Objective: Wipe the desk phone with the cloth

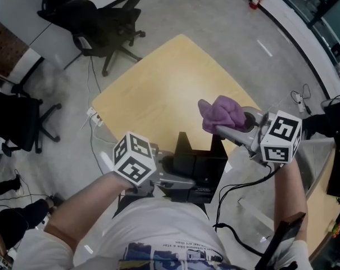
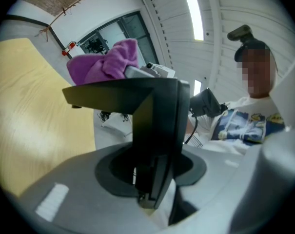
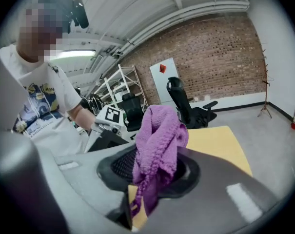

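Note:
The black desk phone point(image 1: 196, 163) is at the near edge of the pale wooden table point(image 1: 158, 94), right in front of my body. My left gripper point(image 1: 178, 176) is shut on it; in the left gripper view a black part of the phone point(image 2: 154, 130) stands clamped between the jaws. My right gripper point(image 1: 221, 129) is shut on a bunched purple cloth point(image 1: 222, 113) that hangs just above the phone's far right corner. In the right gripper view the cloth point(image 3: 159, 147) sticks up from between the jaws. Whether the phone rests on the table is hidden.
A black office chair point(image 1: 108, 30) stands beyond the table at the upper left, another point(image 1: 18, 122) at the left edge. A black cable point(image 1: 237, 189) runs from the phone toward my right side. A power strip point(image 1: 94, 117) lies on the floor by the table's left corner.

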Action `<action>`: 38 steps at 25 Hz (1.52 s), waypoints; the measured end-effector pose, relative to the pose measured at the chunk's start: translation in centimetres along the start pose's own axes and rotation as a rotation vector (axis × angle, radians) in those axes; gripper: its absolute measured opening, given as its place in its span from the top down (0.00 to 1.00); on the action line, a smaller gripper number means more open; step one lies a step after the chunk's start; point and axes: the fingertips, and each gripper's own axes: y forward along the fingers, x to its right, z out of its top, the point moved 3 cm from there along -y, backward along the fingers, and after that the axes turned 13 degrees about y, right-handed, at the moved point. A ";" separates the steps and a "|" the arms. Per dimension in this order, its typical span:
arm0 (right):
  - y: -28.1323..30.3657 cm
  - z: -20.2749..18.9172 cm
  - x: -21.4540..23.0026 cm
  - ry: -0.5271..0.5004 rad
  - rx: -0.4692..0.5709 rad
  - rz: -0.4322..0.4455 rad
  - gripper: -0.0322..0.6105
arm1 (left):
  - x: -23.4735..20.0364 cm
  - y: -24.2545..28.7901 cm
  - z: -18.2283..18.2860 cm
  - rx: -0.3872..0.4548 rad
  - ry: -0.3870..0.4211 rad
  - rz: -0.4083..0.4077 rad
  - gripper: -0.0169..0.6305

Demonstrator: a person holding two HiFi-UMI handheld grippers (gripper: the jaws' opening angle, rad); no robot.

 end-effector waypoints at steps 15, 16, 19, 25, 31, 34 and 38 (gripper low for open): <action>2.8 2.1 -8.5 -0.232 -0.140 0.254 0.79 | 0.4 1.0 0.5 -0.034 0.006 -0.035 0.70; 3.2 1.9 -7.8 -0.230 -0.147 0.245 0.79 | 0.5 0.9 0.5 -0.034 0.007 -0.036 0.70; 4.3 1.0 -5.8 -0.216 -0.179 0.204 0.79 | 0.7 1.0 0.3 -0.038 0.015 -0.035 0.70; 5.4 -0.3 -2.8 -0.175 -0.210 0.129 0.79 | 0.9 1.0 0.1 -0.037 0.021 -0.026 0.70; 3.4 1.4 -1.7 -0.137 -0.124 0.094 0.79 | 0.5 0.5 0.2 -0.021 0.014 -0.013 0.70; 1.6 3.2 -4.0 -0.186 -0.086 0.142 0.79 | 0.1 0.0 0.1 -0.015 0.003 -0.004 0.70; 1.5 3.9 -7.0 -0.248 -0.108 0.191 0.79 | -0.5 -0.2 -0.3 -0.022 -0.008 0.002 0.70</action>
